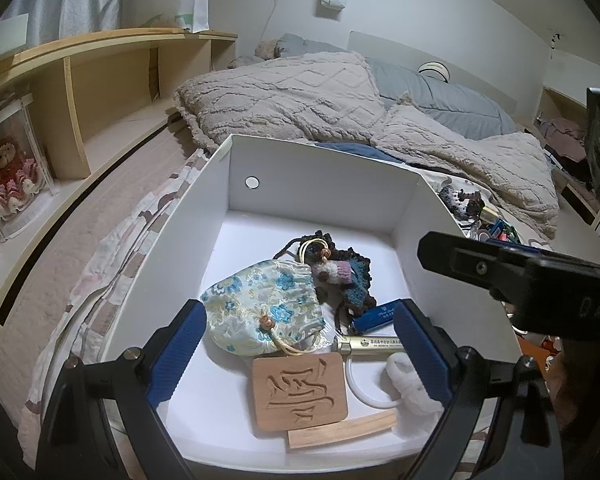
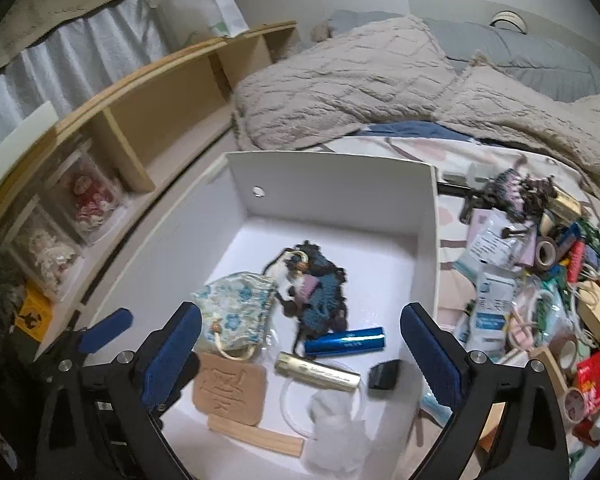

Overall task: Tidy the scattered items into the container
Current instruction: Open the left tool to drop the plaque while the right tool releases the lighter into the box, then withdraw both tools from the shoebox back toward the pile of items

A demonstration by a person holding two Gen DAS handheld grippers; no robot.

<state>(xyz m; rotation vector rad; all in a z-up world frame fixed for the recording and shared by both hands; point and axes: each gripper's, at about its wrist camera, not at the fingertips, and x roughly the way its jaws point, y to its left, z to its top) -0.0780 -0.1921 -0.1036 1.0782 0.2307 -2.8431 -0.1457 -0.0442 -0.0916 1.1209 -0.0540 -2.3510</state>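
A white box (image 1: 320, 184) (image 2: 340, 184) stands on the bed. In it lie a floral pouch (image 1: 260, 308) (image 2: 236, 312), a dark crocheted piece (image 1: 340, 276) (image 2: 320, 292), a blue tube (image 2: 344, 340), a gold tube (image 2: 320, 372), a carved wooden tag (image 1: 300, 396) (image 2: 230, 392), a wooden strip (image 2: 256, 436), a white fluffy lump (image 2: 332, 420) and a small black object (image 2: 384, 374), blurred. My left gripper (image 1: 300, 312) hangs open over the box's near end with nothing between its pads. My right gripper (image 2: 302, 314) is also open above the box, nothing touching its blue pads.
A heap of scattered small items (image 2: 540, 280), among them tape rolls, packets and tags, lies on the sheet to the right of the box. Crumpled beige blankets (image 1: 300, 100) lie behind it. A wooden shelf (image 1: 100, 92) with dolls in clear cases runs along the left.
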